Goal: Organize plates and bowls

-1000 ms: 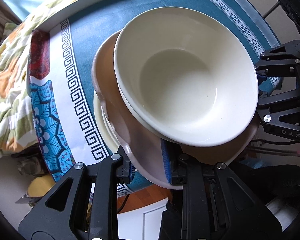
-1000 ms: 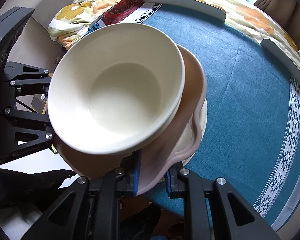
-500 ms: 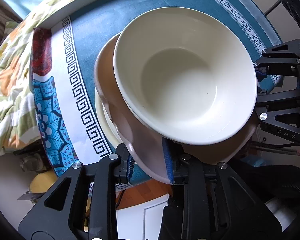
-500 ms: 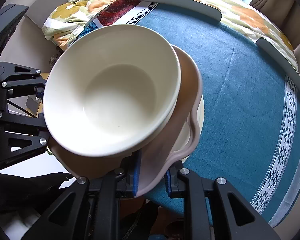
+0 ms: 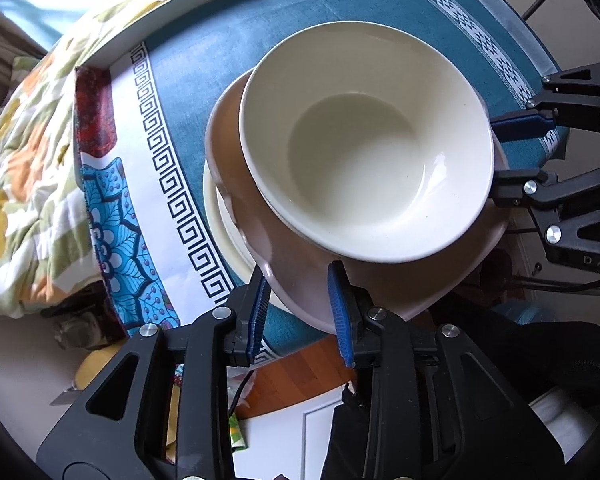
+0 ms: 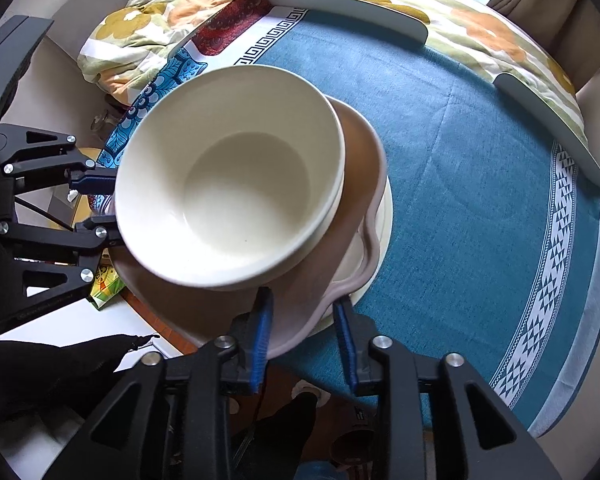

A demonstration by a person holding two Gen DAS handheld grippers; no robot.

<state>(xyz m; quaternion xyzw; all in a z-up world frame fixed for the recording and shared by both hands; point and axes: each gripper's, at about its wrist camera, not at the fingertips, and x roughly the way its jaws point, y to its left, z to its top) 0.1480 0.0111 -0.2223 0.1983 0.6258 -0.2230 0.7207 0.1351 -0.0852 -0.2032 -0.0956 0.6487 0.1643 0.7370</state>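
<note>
Left gripper point(image 5: 300, 300), right gripper point(image 6: 304, 332) point down, jaws just opened off pink plate point(image 5: 300, 256)

Both tongs, left point(image 5: 300, 304) and right point(image 6: 304, 340), point down, jaws just opened and apart.

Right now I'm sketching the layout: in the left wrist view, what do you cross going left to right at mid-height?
Floral bedding → patterned tablecloth border → pinkish plate → cream bowl → right hand-held gripper.
</note>
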